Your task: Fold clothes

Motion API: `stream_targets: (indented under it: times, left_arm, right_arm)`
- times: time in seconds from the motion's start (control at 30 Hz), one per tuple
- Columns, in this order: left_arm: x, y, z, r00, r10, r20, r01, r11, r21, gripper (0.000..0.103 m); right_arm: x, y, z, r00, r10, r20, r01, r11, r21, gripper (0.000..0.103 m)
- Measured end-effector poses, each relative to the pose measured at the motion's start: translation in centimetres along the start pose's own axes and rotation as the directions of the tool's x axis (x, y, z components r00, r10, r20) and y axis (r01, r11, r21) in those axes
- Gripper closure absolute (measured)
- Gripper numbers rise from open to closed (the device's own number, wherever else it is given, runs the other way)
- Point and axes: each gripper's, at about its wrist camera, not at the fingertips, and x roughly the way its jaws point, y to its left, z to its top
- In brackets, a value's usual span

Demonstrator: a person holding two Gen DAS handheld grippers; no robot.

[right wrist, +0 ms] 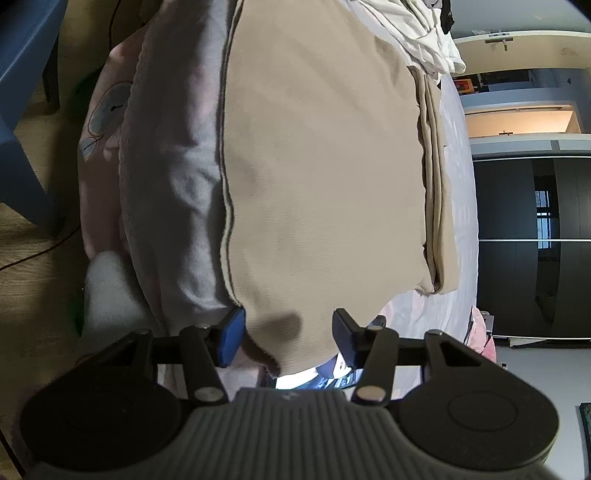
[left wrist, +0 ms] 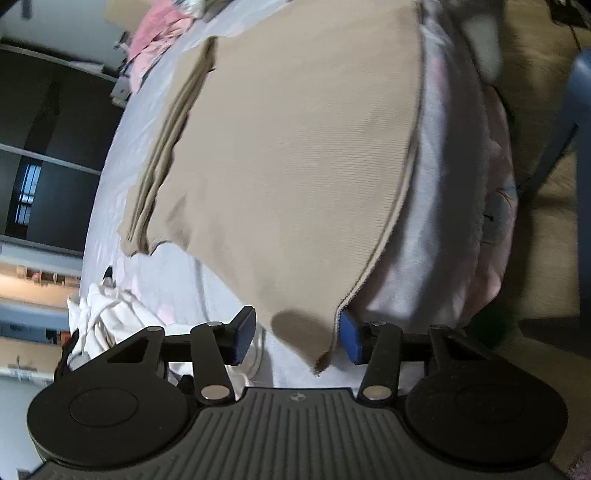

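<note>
A beige garment (left wrist: 295,147) lies folded flat on a bed with a pale sheet (left wrist: 177,280); it also fills the right wrist view (right wrist: 325,166). My left gripper (left wrist: 297,338) is open, its blue pads on either side of one beige corner that lies between the jaws. My right gripper (right wrist: 288,339) is open too, its pads straddling the opposite beige corner. Folded layers show along the garment's far edge (left wrist: 162,155).
A crumpled white garment (left wrist: 107,314) lies left of the left gripper and appears at the top of the right wrist view (right wrist: 417,33). Pink clothes (left wrist: 159,33) lie at the bed's far end. A blue chair (left wrist: 576,122) stands beside the bed on wood floor.
</note>
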Motion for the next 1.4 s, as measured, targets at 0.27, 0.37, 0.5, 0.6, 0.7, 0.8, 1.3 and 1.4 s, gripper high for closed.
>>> stream_targets:
  times: [0.27,0.37,0.5,0.6,0.7,0.8,1.3,1.4]
  left_arm:
    - [0.2,0.2,0.0,1.000,-0.005,0.003,0.005,1.000,-0.016,0.071]
    - [0.2,0.3,-0.1,1.000,-0.010,0.002,0.010,1.000,-0.023,0.071]
    - [0.6,0.0,0.0,1.000,-0.008,-0.003,0.008,1.000,-0.002,0.071]
    - [0.7,0.1,0.0,1.000,-0.008,-0.002,0.008,1.000,-0.008,0.071]
    - [0.7,0.3,-0.1,1.000,-0.019,-0.001,0.019,1.000,-0.020,0.078]
    - [0.5,0.6,-0.1,0.999,-0.039,0.004,0.039,0.999,-0.037,0.091]
    - [-5.5,11.6,-0.9,0.986,-0.031,0.164,0.102,0.889,-0.447,0.102]
    - [-7.5,12.4,-0.9,0.984,-0.013,0.177,0.093,0.888,-0.450,0.102]
  right_arm:
    - [0.1,1.0,-0.3,1.000,-0.013,0.012,0.014,0.997,-0.070,0.063]
    - [0.0,1.6,-0.5,1.000,0.025,-0.009,-0.026,0.993,-0.113,0.057]
    - [0.2,2.4,-0.7,1.000,0.017,-0.014,-0.019,0.986,-0.166,0.056]
    - [0.3,2.3,-0.5,1.000,-0.020,0.013,0.022,0.985,-0.171,0.058]
    - [0.4,2.0,-0.4,0.997,-0.063,0.033,0.067,0.982,-0.176,0.065]
    - [0.4,2.0,-0.5,0.998,-0.049,0.035,0.055,0.980,-0.192,0.089]
    - [-4.7,-7.4,-1.4,0.968,-0.238,0.078,0.218,0.955,0.201,0.097]
    - [-6.3,-8.8,-1.8,0.962,-0.260,0.082,0.235,0.944,0.230,0.097]
